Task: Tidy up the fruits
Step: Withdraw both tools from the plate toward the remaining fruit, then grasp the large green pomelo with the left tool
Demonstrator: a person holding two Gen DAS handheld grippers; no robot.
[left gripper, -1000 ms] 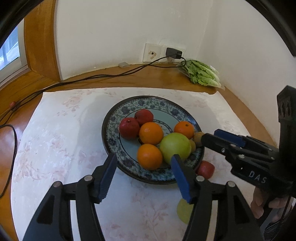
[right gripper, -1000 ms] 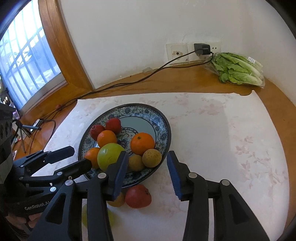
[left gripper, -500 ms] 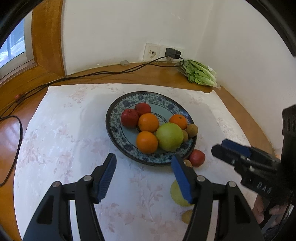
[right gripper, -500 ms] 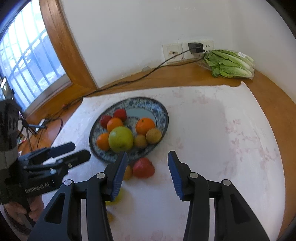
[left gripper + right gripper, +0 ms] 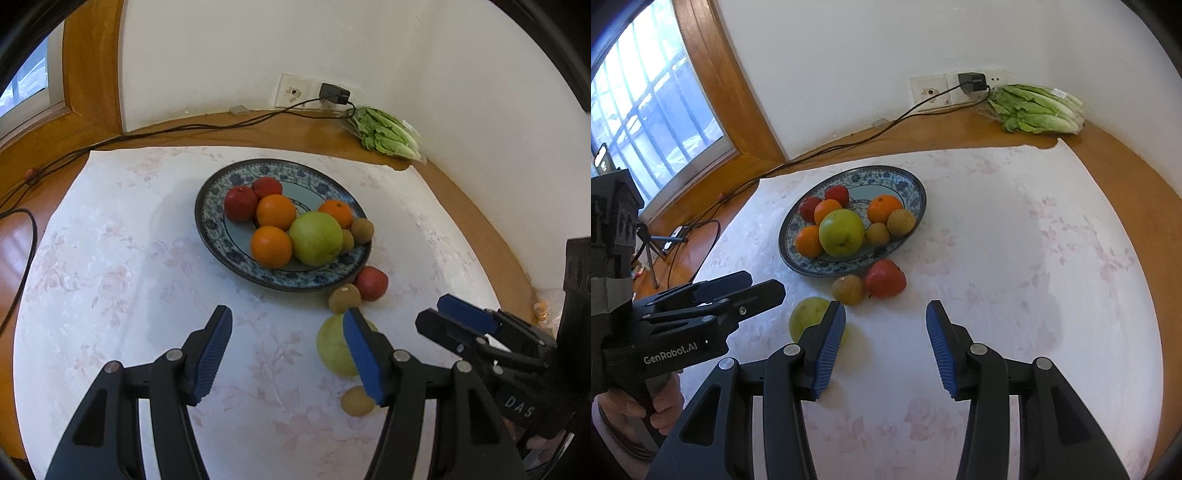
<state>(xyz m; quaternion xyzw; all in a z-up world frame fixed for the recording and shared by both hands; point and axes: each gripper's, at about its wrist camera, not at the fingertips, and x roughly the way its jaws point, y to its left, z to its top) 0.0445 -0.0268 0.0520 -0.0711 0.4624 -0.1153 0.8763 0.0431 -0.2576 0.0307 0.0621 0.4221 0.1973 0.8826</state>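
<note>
White patterned cloth (image 5: 110,258) covers a wooden table set in a corner, with a wall socket and a bag of lettuce (image 5: 1036,109) at the far side. On the cloth sits a blue-rimmed plate (image 5: 214,221) holding two red fruits, three oranges (image 5: 271,246), a large green apple (image 5: 316,238) and two small brown fruits. Just beside the plate's near edge, on the cloth, lie a red fruit (image 5: 885,279) and a brown fruit (image 5: 848,289) touching each other; nearer still lie a second green apple (image 5: 807,317) and, in the left wrist view, another small brown fruit (image 5: 356,400). The left gripper (image 5: 290,350) hangs above bare cloth, its blue pads spread apart with nothing between them. The right gripper (image 5: 885,345) is likewise parted and empty, its left pad in front of the loose green apple.
</note>
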